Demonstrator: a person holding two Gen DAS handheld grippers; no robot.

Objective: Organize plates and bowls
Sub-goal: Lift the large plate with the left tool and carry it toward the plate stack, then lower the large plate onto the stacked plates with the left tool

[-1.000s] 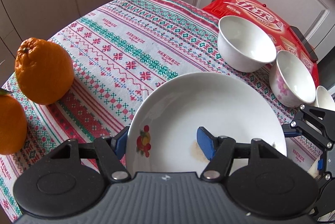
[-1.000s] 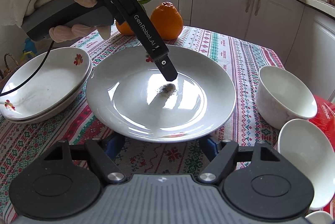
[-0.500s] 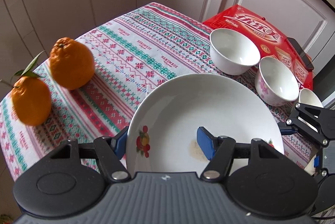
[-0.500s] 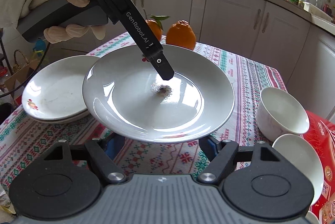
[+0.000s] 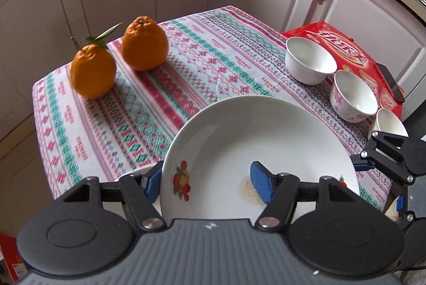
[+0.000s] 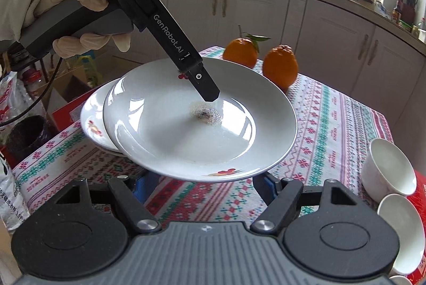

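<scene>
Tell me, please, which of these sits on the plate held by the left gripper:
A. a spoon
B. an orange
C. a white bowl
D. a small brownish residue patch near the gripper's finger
D: the plate clamped by the left gripper shows only a speckled residue patch below the finger.

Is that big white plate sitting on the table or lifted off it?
Lifted: the plate hangs tilted above the tablecloth, gripped by both tongs.

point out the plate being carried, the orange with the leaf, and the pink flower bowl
plate [image 6: 234, 141], right wrist view, bare inside surface
orange with the leaf [image 5: 91, 72], left wrist view, middle of the peel
pink flower bowl [image 5: 346, 105], left wrist view, outer wall
</scene>
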